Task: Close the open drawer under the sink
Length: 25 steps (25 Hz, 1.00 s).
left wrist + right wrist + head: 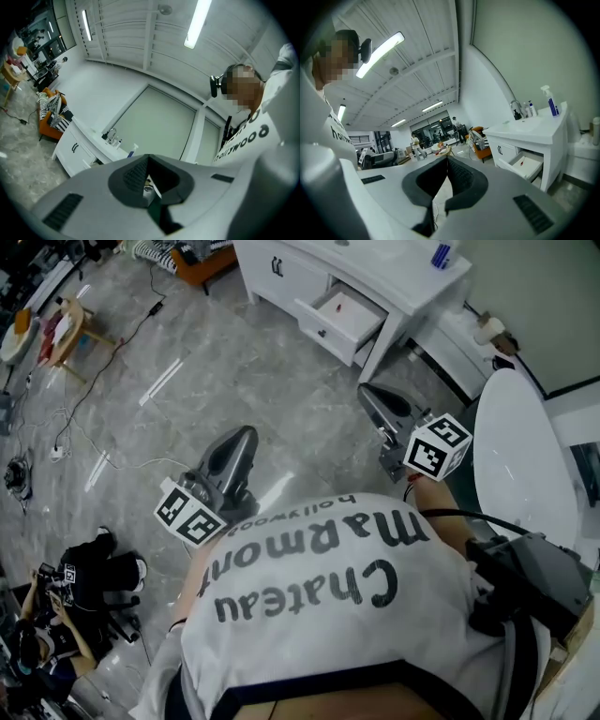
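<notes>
The white sink cabinet (281,277) stands at the top of the head view. Its drawer (345,313) is pulled out, with a small red thing on its white bottom. My left gripper (244,437) is held over the grey floor, well short of the cabinet, shut and empty. My right gripper (377,399) is nearer, below and to the right of the drawer, also shut and empty. In the right gripper view the jaws (447,159) meet and the open drawer (524,165) shows at the right. The left gripper (149,157) view shows the cabinet (77,145) at the left.
A white toilet (520,456) is at the right, a paper roll (489,331) above it. Cables (84,437) trail over the marble floor at the left. A wooden stool (70,329) and an orange chair (202,263) stand further back. A person (84,577) crouches at the lower left.
</notes>
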Each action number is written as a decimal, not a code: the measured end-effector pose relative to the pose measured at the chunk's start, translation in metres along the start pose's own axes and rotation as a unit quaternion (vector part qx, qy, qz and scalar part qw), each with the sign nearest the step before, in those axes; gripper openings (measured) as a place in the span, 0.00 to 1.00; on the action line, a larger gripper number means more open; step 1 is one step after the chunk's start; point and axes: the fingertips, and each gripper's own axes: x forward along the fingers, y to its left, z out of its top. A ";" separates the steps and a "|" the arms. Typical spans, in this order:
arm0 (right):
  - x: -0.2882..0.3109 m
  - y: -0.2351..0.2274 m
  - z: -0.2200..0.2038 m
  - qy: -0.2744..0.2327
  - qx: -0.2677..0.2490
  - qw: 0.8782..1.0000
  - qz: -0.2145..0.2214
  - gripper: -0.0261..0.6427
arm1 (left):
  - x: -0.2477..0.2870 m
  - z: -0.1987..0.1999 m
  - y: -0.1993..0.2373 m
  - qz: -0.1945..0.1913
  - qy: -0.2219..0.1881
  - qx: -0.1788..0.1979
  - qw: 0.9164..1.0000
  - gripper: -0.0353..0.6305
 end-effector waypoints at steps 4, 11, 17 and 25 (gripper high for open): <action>0.003 -0.003 0.000 -0.008 0.011 1.000 0.000 0.06 | 0.003 -0.007 0.013 0.044 0.031 0.024 0.998 0.07; 0.015 0.005 -0.006 -0.007 0.023 1.000 -0.015 0.06 | 0.003 0.000 0.016 0.038 0.052 0.021 0.998 0.07; 0.019 -0.037 0.002 -0.008 0.041 0.998 -0.043 0.06 | 0.043 0.017 0.037 0.029 0.019 0.009 0.999 0.07; 0.074 -0.074 0.010 -0.023 0.051 0.996 -0.069 0.06 | 0.097 0.033 0.115 0.015 0.079 0.020 0.997 0.07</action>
